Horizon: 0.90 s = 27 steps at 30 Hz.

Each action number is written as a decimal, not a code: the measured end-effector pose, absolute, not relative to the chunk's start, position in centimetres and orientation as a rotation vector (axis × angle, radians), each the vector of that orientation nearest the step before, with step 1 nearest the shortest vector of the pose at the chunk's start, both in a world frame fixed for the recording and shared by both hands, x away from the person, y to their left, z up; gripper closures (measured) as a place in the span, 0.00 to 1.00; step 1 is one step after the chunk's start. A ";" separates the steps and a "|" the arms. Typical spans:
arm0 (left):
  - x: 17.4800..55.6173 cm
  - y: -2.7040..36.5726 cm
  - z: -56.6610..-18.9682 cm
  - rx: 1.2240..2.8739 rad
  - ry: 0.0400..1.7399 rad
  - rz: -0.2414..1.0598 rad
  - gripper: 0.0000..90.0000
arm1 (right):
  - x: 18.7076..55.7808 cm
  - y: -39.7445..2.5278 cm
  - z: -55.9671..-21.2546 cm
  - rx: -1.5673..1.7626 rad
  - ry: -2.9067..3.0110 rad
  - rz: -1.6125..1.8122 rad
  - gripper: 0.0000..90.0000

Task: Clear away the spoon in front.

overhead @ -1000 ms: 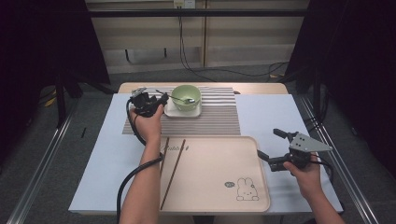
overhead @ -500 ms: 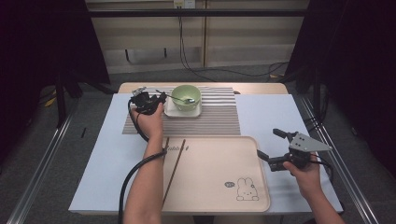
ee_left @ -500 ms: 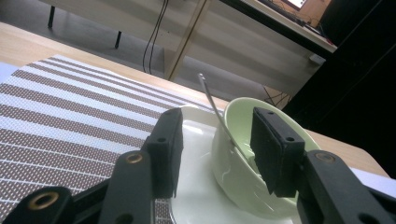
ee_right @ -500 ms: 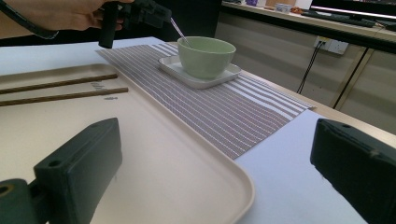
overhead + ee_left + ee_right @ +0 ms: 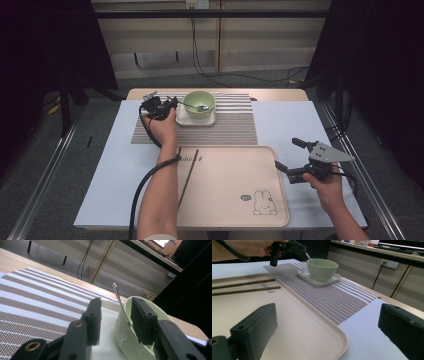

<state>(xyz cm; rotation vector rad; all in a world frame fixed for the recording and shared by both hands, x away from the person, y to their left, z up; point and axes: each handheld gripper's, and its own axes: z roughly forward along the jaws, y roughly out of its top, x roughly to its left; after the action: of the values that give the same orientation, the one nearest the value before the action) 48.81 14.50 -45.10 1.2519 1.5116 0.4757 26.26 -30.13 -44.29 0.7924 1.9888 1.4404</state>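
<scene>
Spoon [image 5: 119, 300] in the bowl is the thing at hand: one metal spoon, its handle leaning up out of one pale green bowl [image 5: 200, 104] and over the rim toward the left gripper [image 5: 168, 105]. In the left gripper view the handle rises in the gap between the two black jaws, which stand apart on either side of it (one jaw over the plate, the other at the bowl's rim), and no pad is pressed against the metal there. The bowl stands on one white square plate [image 5: 183, 118], and the plate lies on one brown-and-white striped placemat [image 5: 235, 127] at the far side of the table [image 5: 110, 160].

Nearer the person sits one beige tray [image 5: 230, 172] with a small rabbit drawing [image 5: 263, 204] in its near right corner. Two dark chopsticks [image 5: 189, 170] lie side by side along the tray's left part, almost parallel.

Right gripper [image 5: 290, 159] hovers at the tray's right edge, well apart from the bowl, its two jaws spread wide with nothing between them; in the right gripper view they frame the tray's corner and the placemat beyond. Two hands are in play, the left hand [image 5: 162, 127] over the placemat and the right hand [image 5: 327, 186] beside the tray.
</scene>
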 end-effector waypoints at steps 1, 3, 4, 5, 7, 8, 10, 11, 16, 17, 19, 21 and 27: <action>48.9 14.5 -45.1 1.259 1.504 0.475 0.70 | 26.3 -30.1 -44.3 0.794 1.990 1.442 0.02; 49.0 14.5 -45.1 1.256 1.506 0.469 0.71 | 26.3 -30.1 -44.3 0.796 1.982 1.442 0.02; 49.0 14.6 -45.2 1.255 1.505 0.464 0.73 | 26.3 -30.1 -44.3 0.796 1.985 1.441 0.02; 49.1 14.6 -45.2 1.242 1.508 0.454 0.74 | 26.3 -30.1 -44.3 0.796 1.984 1.442 0.02; 49.1 14.6 -45.2 1.232 1.508 0.456 0.75 | 26.3 -30.1 -44.3 0.794 1.984 1.441 0.02; 49.1 14.7 -45.2 1.239 1.501 0.456 0.75 | 26.3 -30.1 -44.3 0.793 1.984 1.441 0.02; 49.2 14.7 -45.1 1.237 1.496 0.455 0.79 | 26.3 -30.1 -44.3 0.790 1.985 1.441 0.02; 49.2 14.6 -45.0 1.220 1.500 0.452 0.80 | 26.3 -30.1 -44.3 0.795 1.985 1.445 0.02; 49.3 14.7 -44.9 1.231 1.489 0.464 0.85 | 26.3 -30.1 -44.3 0.793 1.990 1.443 0.02; 49.2 14.7 -44.9 1.237 1.484 0.462 0.86 | 26.3 -30.1 -44.3 0.793 1.990 1.443 0.02; 49.1 14.7 -44.8 1.218 1.483 0.456 0.90 | 26.4 -30.1 -44.3 0.795 1.990 1.445 0.02; 49.1 14.5 -44.7 1.202 1.483 0.455 0.92 | 26.4 -30.1 -44.3 0.799 1.987 1.449 0.02; 49.0 14.4 -44.0 1.194 1.460 0.438 0.96 | 26.3 -30.1 -44.3 0.803 1.981 1.449 0.02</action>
<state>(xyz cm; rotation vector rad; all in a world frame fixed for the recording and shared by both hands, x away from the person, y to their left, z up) 48.96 14.44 -44.03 1.1935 1.4598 0.4381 26.35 -30.08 -44.33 0.8032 1.9809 1.4495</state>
